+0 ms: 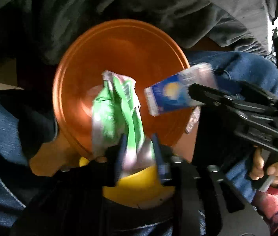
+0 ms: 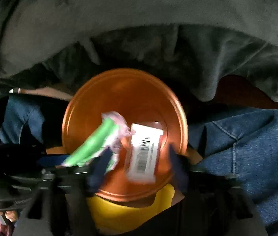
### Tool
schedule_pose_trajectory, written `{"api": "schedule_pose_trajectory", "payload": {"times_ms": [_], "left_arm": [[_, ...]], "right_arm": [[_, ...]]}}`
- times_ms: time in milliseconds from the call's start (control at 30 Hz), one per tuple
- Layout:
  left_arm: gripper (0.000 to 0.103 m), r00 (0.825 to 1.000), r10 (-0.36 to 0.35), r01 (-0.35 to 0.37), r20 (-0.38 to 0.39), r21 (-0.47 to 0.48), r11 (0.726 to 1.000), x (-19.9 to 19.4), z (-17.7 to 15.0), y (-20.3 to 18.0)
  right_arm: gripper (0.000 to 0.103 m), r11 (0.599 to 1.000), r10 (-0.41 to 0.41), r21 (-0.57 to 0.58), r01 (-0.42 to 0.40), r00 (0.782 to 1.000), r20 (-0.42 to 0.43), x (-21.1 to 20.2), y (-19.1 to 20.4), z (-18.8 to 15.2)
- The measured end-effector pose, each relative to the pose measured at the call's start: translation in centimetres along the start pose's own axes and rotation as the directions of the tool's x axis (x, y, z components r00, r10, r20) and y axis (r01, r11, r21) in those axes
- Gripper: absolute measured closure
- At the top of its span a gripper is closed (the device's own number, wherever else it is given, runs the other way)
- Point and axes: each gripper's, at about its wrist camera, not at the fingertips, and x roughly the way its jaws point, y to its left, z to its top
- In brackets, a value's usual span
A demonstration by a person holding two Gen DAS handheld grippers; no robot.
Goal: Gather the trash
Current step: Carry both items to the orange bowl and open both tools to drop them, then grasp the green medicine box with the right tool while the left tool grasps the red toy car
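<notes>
The green wrapper hung over the mouth of the orange bin, pinched near its lower end by the left gripper, whose fingers were pressed on it. Beside it a small blue carton was over the bin's right side. In the right wrist view the right gripper showed its fingers spread, with the carton between them, blurred; whether they touched it could not be told. The bin stood between the person's jeans, a yellow object just below its rim. To do this step well, both pieces should probably be let go only once well inside the rim, since the light wrapper might cling to a finger.
</notes>
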Motion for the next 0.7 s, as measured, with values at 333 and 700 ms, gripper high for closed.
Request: {"api": "schedule_pose_trajectory", "payload": {"times_ms": [333,700], "left_arm": [[0.032,0.996,0.05,-0.048,0.069,-0.021,0.999,-1.1,-0.8,0.5],[0.029,0.985,0.099,-0.099,0.14,-0.008,0.995,-2.9,-1.0,-0.4]], "right_arm": [[0.031,0.997,0.011,0.077,-0.016,0.998,0.06,-1.1,-2.0,0.0],[0.03,0.998,0.011,0.052,-0.019,0.99,0.144,-3.4,-1.4,0.4]]}}
